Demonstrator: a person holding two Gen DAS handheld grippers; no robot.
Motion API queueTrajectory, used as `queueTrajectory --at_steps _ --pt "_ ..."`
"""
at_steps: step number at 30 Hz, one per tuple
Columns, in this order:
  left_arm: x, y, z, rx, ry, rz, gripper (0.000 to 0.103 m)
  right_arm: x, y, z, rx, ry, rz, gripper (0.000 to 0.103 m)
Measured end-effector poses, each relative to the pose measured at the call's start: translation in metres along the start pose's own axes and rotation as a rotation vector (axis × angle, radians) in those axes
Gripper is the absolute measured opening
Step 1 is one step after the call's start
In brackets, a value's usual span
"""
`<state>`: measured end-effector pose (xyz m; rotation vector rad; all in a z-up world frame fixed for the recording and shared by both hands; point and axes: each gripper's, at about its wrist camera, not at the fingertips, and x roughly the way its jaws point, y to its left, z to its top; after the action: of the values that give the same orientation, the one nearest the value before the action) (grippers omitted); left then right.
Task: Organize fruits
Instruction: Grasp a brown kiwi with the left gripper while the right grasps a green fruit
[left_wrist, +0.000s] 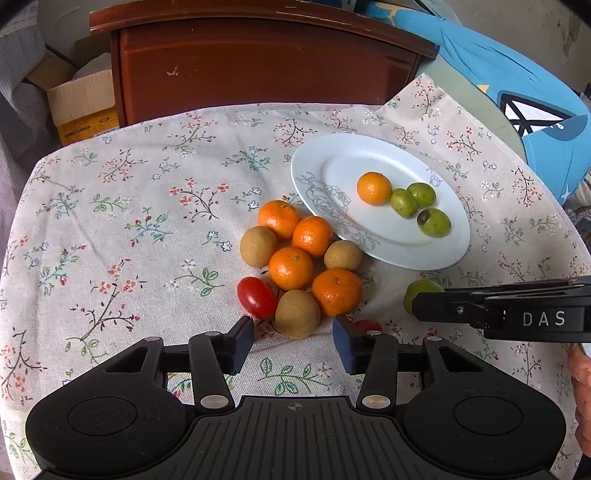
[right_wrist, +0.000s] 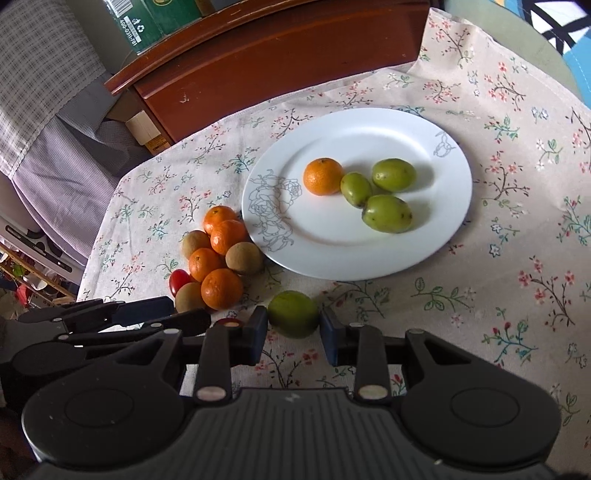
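A white plate (left_wrist: 308, 177) (right_wrist: 332, 254) holds one mandarin (left_wrist: 373, 187) and three green fruits (left_wrist: 434, 221). Left of it on the floral cloth lie several mandarins (left_wrist: 290, 267), three brown round fruits and a red cherry tomato (left_wrist: 256, 297). My left gripper (left_wrist: 293, 326) straddles the nearest brown fruit (left_wrist: 297, 314); a gap shows at each pad, so it is open. A second tomato (left_wrist: 365, 325) peeks out behind its right pad. My right gripper (right_wrist: 293, 321) is shut on a green fruit (right_wrist: 293, 312) resting on the cloth. It also shows side-on in the left wrist view (left_wrist: 419, 308).
A dark wooden cabinet (left_wrist: 258, 55) stands behind the table. A cardboard box (left_wrist: 81, 99) sits at its left. Blue fabric (left_wrist: 517, 85) lies at the back right. A hand (left_wrist: 580, 387) shows at the right edge. The left gripper (right_wrist: 147, 314) crowds the fruit cluster.
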<state>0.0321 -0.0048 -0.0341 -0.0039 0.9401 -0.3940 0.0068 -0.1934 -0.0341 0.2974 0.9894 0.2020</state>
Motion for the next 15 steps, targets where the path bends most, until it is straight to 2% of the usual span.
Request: queueTrajectory --at_steps 12,15 --pt "0.0055 -0.0071 0.0015 0.031 -0.012 -0.012 0.044 0.0092 -0.0014 -0.0024 0.03 0.027 0.011 0.033" --pt "0.0055 -0.0088 0.0008 0.037 -0.017 -0.024 0.039 0.0095 -0.0004 -0.0021 0.025 0.024 0.01 0.033"
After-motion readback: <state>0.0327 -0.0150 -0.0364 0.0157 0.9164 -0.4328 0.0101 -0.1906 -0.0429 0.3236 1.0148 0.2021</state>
